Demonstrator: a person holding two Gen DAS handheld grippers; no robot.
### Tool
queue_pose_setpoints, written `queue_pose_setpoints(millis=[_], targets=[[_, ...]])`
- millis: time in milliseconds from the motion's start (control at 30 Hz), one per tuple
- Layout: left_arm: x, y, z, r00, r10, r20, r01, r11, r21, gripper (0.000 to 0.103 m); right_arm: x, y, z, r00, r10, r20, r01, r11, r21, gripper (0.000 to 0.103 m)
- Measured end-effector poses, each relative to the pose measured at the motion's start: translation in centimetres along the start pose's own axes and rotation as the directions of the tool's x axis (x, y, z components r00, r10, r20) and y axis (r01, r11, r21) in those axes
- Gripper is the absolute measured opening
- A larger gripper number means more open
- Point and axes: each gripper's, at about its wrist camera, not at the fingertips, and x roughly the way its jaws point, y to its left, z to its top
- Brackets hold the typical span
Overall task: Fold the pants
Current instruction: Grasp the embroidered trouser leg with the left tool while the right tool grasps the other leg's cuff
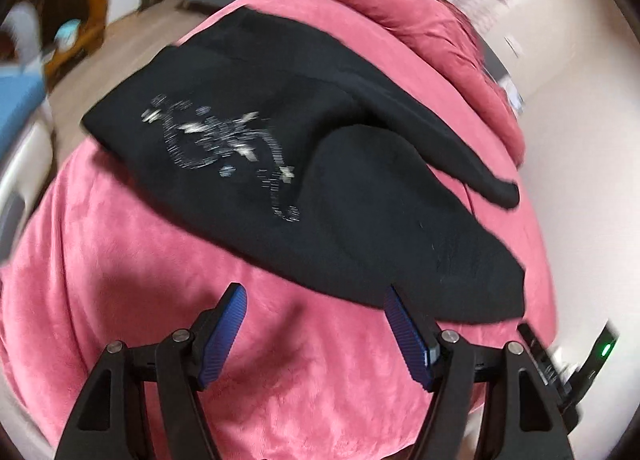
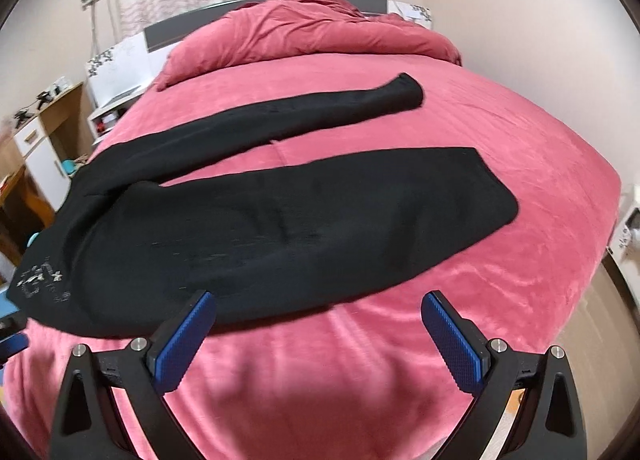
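Your black pants (image 2: 248, 219) lie spread flat on pink bed cover (image 2: 500, 131), both legs apart and stretched toward pillows (image 2: 288, 31), waist end at bed's left side by wooden desk (image 2: 36, 139). Silver sparkly print (image 1: 224, 139) sits near waist, pretty blurry in left view. Your left gripper (image 1: 314, 324) hangs over bare cover just short of pants edge, fingers wide, holding nothing. Your right gripper (image 2: 320, 336) same deal: fingers wide, empty, left fingertip right at hem of near leg.
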Motion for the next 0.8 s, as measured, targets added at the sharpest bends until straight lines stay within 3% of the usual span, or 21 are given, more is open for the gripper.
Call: queue_pose_setpoints(millis=[100,233,300,433,600,700,800], targets=[[0.8,2.9,1.0,1.0,-0.001,-0.001,0.0,0.988,-0.156,0.072,1.0,-2.5,0.3,0.999,0.035,-0.017,-0.034,0.998,0.051,0.103],[0.9,5.3,1.7,0.994,0.061,0.087,-0.042,0.979,-0.202,0.072,3.0,-7.0,0.6,0.985,0.164,-0.046,-0.149,0.96,0.236,0.102],[1.1,6.1,2.3,0.991,0.078,0.109,-0.056,0.979,-0.196,0.072,3.9,-9.7,0.7,0.983,0.18,-0.029,-0.162,0.935,0.316,0.095],[2.0,8.7,3.2,0.985,0.082,0.153,-0.038,0.961,-0.274,0.072,5.5,-13.5,0.9,0.983,0.183,-0.016,-0.159,0.892,0.424,0.079],[2.4,11.2,3.5,0.976,0.049,0.214,0.034,0.929,-0.368,0.071,7.8,-17.4,1.1,0.975,0.224,0.009,-0.191,0.81,0.555,0.076],[2.8,11.7,3.7,0.968,0.024,0.251,0.072,0.928,-0.366,0.071,9.1,-18.6,1.0,0.968,0.251,0.027,-0.214,0.757,0.617,0.073],[3.6,11.6,4.9,0.969,0.004,0.248,0.089,0.929,-0.36,0.071,10.6,-20.0,0.5,0.956,0.287,0.054,-0.242,0.673,0.699,0.065]])
